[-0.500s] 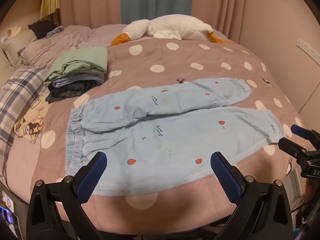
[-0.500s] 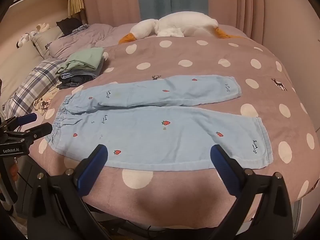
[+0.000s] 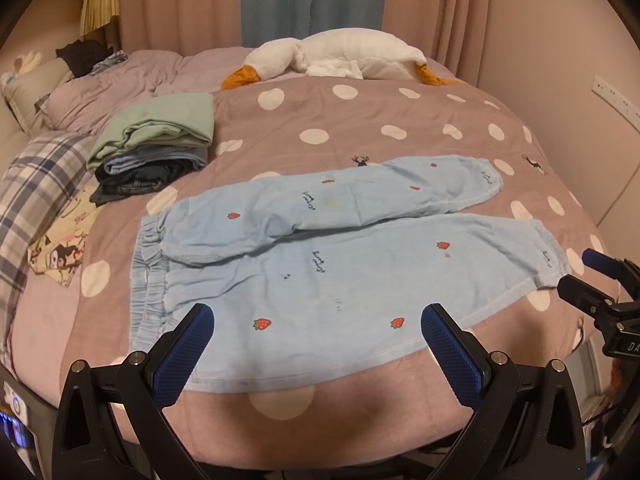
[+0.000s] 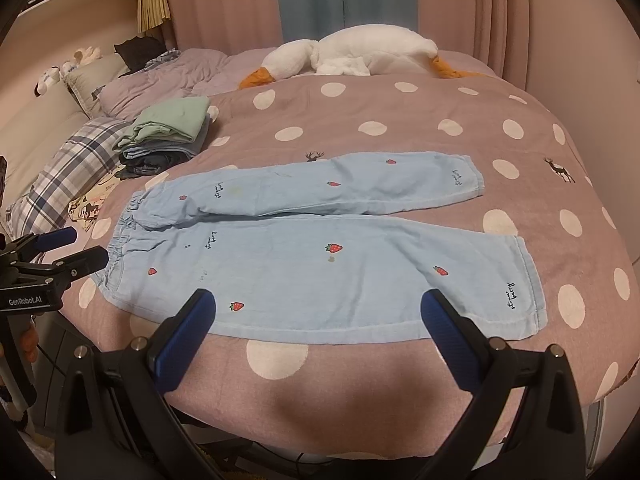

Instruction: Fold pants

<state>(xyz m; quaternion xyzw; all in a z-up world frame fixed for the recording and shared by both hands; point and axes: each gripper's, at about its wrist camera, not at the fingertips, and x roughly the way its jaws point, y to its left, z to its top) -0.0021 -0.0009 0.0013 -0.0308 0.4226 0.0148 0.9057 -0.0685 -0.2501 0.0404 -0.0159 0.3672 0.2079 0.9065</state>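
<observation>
Light blue pants with red strawberry prints lie flat on the pink polka-dot bed cover, waistband to the left, both legs stretched to the right; they also show in the right wrist view. My left gripper is open and empty, hovering over the near edge of the pants by the waistband side. My right gripper is open and empty over the near leg. The right gripper also shows at the right edge of the left wrist view, and the left gripper shows at the left edge of the right wrist view.
A stack of folded clothes with a green piece on top sits at the left of the bed. A white goose plush lies at the back. A plaid pillow and a cartoon-print cloth lie far left. Wall on the right.
Both views have shifted only slightly; the pants lie as before and both grippers stay open.
</observation>
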